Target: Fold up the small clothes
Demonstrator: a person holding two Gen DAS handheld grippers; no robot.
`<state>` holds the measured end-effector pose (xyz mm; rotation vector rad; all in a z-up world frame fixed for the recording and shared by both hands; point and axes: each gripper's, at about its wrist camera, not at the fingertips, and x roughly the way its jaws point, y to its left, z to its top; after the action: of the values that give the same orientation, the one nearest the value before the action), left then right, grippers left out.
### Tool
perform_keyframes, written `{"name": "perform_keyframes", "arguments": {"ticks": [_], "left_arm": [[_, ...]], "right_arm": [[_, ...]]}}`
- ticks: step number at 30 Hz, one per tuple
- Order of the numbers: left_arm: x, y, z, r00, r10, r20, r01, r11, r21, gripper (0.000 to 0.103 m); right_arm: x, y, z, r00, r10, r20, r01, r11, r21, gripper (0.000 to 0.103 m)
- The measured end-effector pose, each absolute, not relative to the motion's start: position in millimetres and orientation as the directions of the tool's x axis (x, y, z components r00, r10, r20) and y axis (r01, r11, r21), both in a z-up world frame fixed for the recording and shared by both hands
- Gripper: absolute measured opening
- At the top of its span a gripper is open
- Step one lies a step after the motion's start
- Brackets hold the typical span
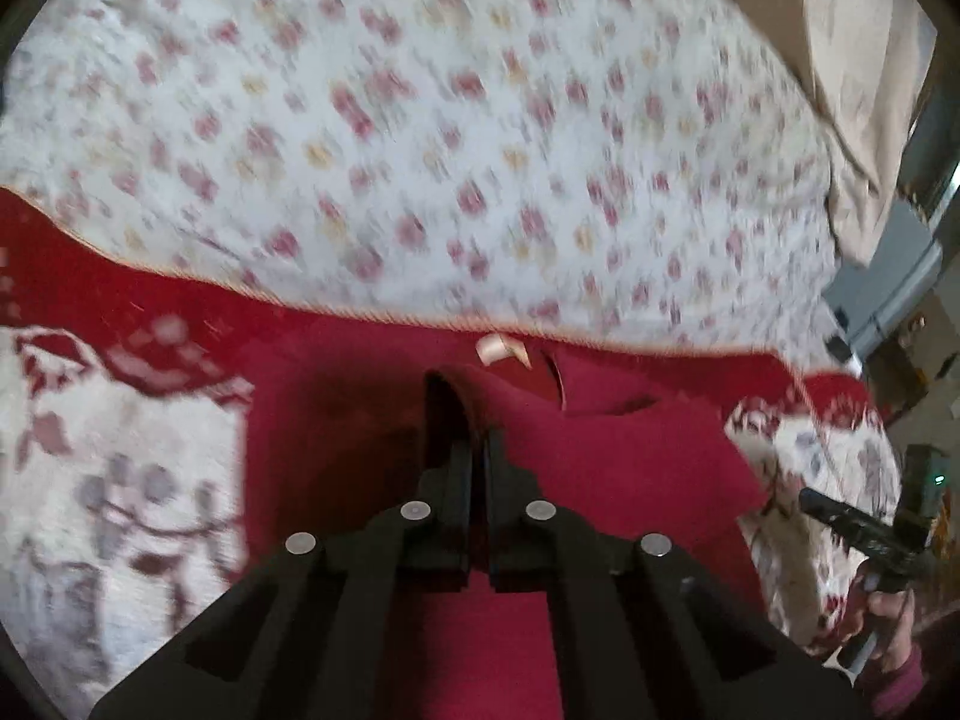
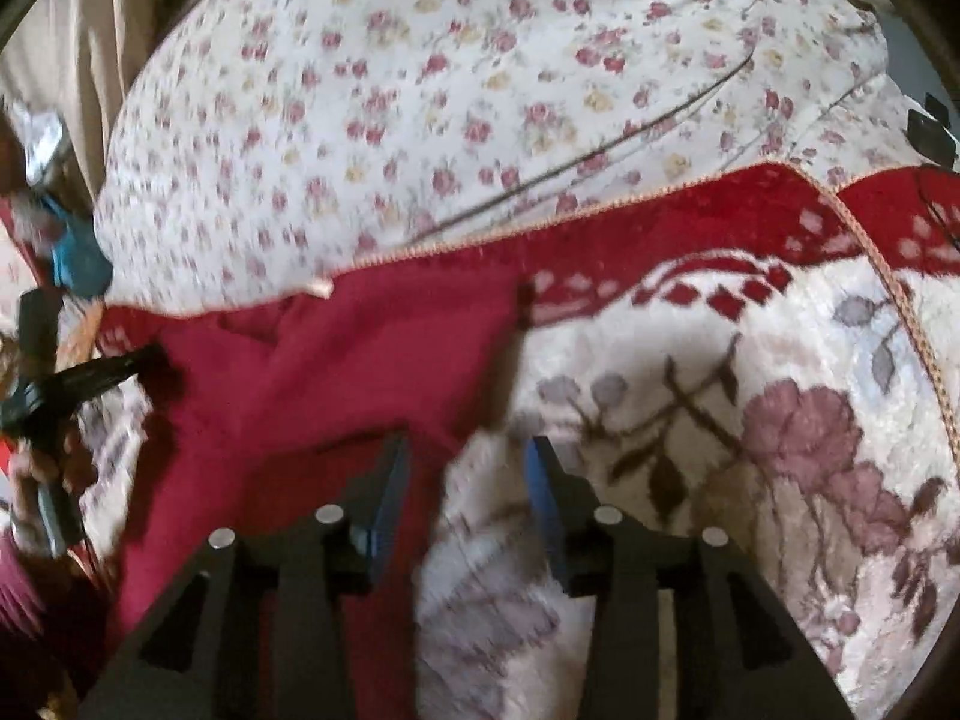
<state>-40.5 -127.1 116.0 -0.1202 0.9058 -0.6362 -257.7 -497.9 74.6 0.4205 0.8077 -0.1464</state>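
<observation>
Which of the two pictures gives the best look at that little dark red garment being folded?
The right wrist view: the red garment lies spread across the blanket. In the left wrist view, the left gripper, jaws shut, pinches a fold and blocks much of it.

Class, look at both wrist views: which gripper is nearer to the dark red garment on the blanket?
Left. The left gripper is shut on a raised fold of the dark red garment. The right gripper is open, its jaws over the garment's edge and the blanket, gripping nothing.
</observation>
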Motion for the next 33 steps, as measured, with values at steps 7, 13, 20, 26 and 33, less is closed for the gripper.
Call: {"name": "perform_keyframes", "arguments": {"ticks": [7, 13, 20, 26, 33], "left_arm": [[-34, -113, 78, 0.372, -0.554, -0.745, 0.422, 0.815, -0.396, 0.000], [-39, -120, 70, 0.381, -0.512, -0.770, 0.427, 0.836, -0.345, 0.000], [-40, -103, 72, 0.449, -0.418, -0.790, 0.389, 0.887, -0.248, 0.004], [-46, -110, 65, 0.515, -0.330, -0.791, 0.375, 0.917, -0.139, 0.007], [-51, -113, 56, 0.536, -0.292, -0.792, 0.373, 0.924, -0.088, 0.008]], "right_arm": [[-208, -487, 76, 0.688, 0.015, -0.726, 0.309, 0.898, 0.312, 0.061], [-146, -485, 31, 0.571, 0.140, -0.809, 0.336, 0.859, 0.386, 0.049], [-158, -477, 35, 0.563, -0.015, -0.827, 0.335, 0.918, 0.212, 0.018], [-179, -459, 64, 0.639, -0.063, -0.766, 0.318, 0.929, 0.188, 0.029], [-173, -443, 41, 0.540, -0.059, -0.840, 0.253, 0.963, 0.094, 0.032]]}}
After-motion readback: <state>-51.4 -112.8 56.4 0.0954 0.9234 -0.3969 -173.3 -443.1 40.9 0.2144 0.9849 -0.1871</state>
